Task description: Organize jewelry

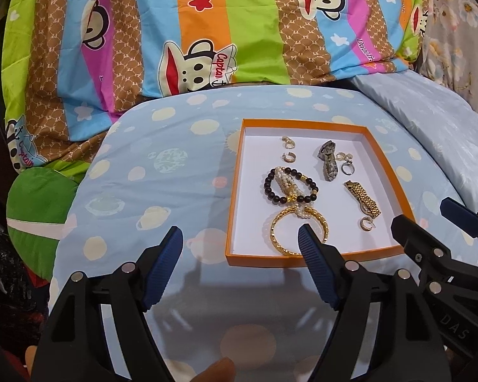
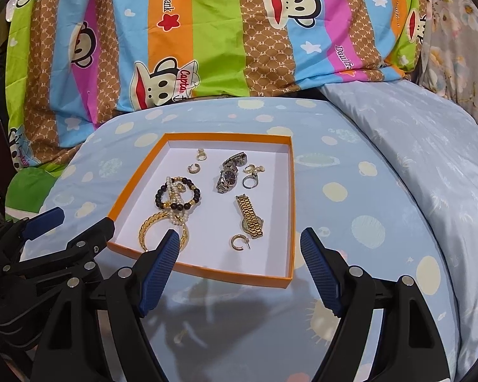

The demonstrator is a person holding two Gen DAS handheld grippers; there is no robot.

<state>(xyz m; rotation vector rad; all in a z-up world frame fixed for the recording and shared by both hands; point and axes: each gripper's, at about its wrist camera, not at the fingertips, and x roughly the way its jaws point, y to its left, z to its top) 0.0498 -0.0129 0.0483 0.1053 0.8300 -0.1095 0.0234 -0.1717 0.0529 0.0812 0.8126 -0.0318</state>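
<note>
An orange-walled shallow box (image 2: 291, 210) with a white floor sits on a light-blue spotted cushion (image 2: 350, 191), and all the jewelry lies inside it. By its left wall: two small gold earrings (image 2: 194, 167), a dark beaded bracelet (image 2: 177, 194) crossed by a pearl strand (image 2: 181, 215), and a twisted gold bangle (image 2: 149, 229) at the near-left corner. Further right lie a silver watch (image 2: 231, 173), a silver ring (image 2: 249, 180), a gold link-band watch (image 2: 251, 216) and a gold hoop earring (image 2: 239, 242) toward the near edge. The right view shows the silver watch's dial; the left view sees only its side. The left gripper (image 1: 240, 245) and right gripper (image 2: 239, 246) both hover with jaws wide and empty at the box's near edge.
</note>
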